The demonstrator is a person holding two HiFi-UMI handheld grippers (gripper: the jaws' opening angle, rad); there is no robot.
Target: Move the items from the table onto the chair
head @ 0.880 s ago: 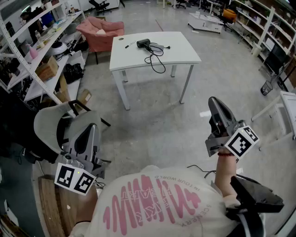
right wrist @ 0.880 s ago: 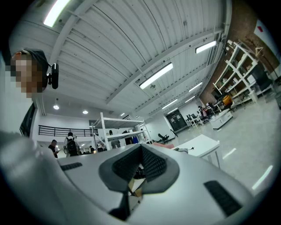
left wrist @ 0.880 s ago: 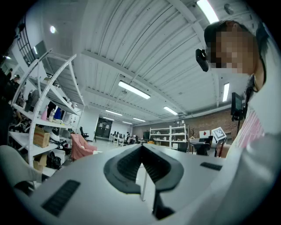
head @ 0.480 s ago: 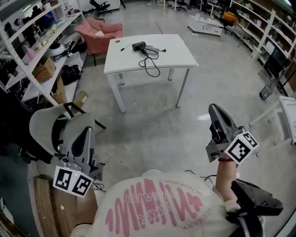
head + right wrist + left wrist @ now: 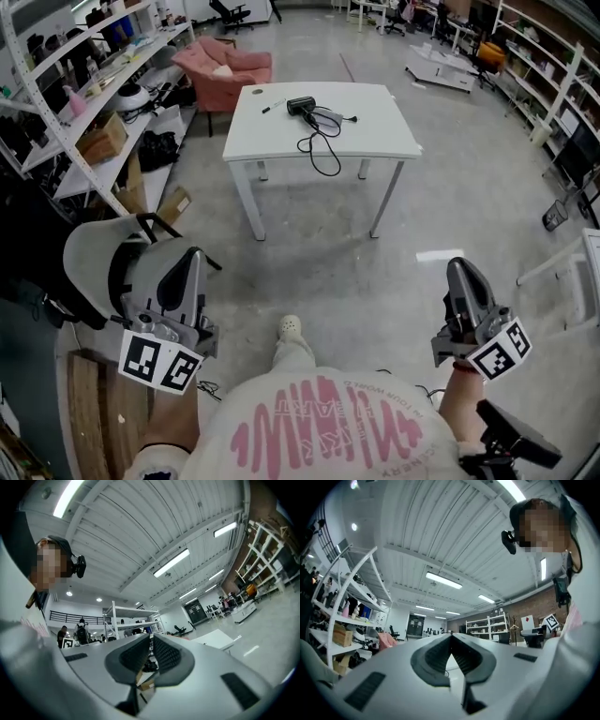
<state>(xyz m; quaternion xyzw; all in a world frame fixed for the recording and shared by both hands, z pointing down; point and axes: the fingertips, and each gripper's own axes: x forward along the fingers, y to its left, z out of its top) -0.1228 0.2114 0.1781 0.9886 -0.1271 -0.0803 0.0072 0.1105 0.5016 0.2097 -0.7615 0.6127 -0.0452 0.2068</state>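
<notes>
A white table [image 5: 375, 127] stands on the floor several steps ahead. On it lie a black hair dryer [image 5: 301, 105] with its black cable [image 5: 323, 150] trailing toward the near edge, and a small pen [image 5: 272, 108]. A pink armchair [image 5: 230, 66] sits beyond the table's far left corner. My left gripper [image 5: 187, 261] is held low at the left, shut and empty. My right gripper [image 5: 461, 270] is low at the right, also shut with nothing in it. Both are far from the table and point upward; each gripper view shows ceiling past the left gripper [image 5: 451, 637] and the right gripper [image 5: 151, 637].
White shelving [image 5: 84, 103] with boxes and clutter lines the left side. A grey office chair [image 5: 98, 267] stands close at my left, and a cardboard box [image 5: 173, 202] lies on the floor. More shelves [image 5: 562, 84] run along the right. My shoe [image 5: 291, 326] shows below.
The right gripper has dropped lower in the head view and the left has stayed near the grey chair. The view has shifted, and a foot has stepped into sight.
</notes>
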